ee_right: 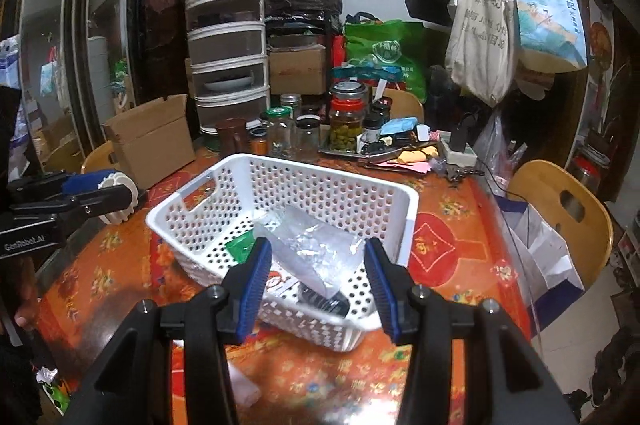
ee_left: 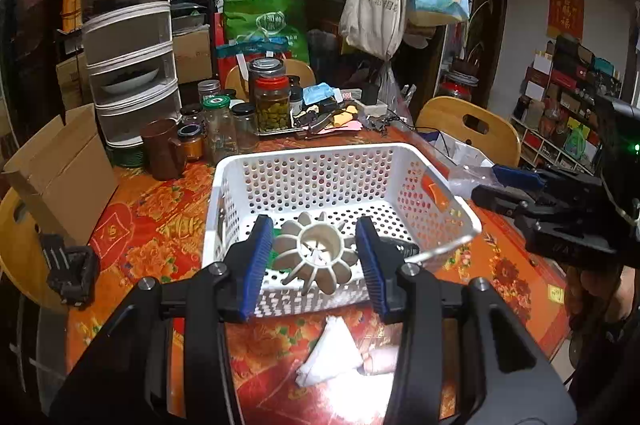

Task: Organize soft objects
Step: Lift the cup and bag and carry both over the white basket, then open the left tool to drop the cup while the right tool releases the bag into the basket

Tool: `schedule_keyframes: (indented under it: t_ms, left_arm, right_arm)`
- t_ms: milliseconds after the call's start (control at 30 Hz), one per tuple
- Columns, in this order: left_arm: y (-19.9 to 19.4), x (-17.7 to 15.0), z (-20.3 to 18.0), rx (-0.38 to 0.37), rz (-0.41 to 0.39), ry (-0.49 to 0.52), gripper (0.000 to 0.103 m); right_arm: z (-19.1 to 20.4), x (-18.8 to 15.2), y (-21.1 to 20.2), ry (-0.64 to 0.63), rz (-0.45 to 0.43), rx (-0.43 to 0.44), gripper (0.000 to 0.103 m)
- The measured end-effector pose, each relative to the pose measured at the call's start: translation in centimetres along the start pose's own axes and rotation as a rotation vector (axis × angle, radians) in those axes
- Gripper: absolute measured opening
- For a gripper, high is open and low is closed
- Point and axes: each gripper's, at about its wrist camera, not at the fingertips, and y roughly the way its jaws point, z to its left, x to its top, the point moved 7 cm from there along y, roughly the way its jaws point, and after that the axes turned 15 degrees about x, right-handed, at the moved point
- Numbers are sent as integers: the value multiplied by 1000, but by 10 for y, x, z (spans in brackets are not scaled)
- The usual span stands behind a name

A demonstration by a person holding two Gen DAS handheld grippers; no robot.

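Note:
A white perforated basket (ee_left: 320,161) (ee_right: 328,185) sits on the red patterned table. My left gripper (ee_left: 316,261) is shut on a cream flower-shaped soft object (ee_left: 316,249), held above the basket's near edge; it also shows in the right wrist view (ee_right: 118,197). My right gripper (ee_right: 316,281) is open and empty over the basket's near rim. In the basket lie a clear plastic bag (ee_right: 316,245), a green item (ee_right: 240,247) and a black object (ee_right: 324,299). A white crumpled tissue (ee_left: 328,353) lies on the table under my left gripper.
Glass jars (ee_left: 240,113), a brown cup (ee_left: 164,149), a stacked drawer unit (ee_left: 132,65) and a cardboard box (ee_left: 60,169) crowd the far side. Wooden chairs (ee_left: 468,129) (ee_right: 560,209) stand at the right. Bags (ee_right: 480,37) hang behind.

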Motion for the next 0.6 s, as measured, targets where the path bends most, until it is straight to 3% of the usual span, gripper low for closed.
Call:
schedule_keyframes:
  t_ms: [233,600]
  left_arm:
    - [62,17,-18,-5,113,3,40]
    - [164,-4,-29,51,288,16,40]
  right_arm:
    - [-19,10,39,22,90,-27,48]
    - [-44,-12,119,61,289,-73,48]
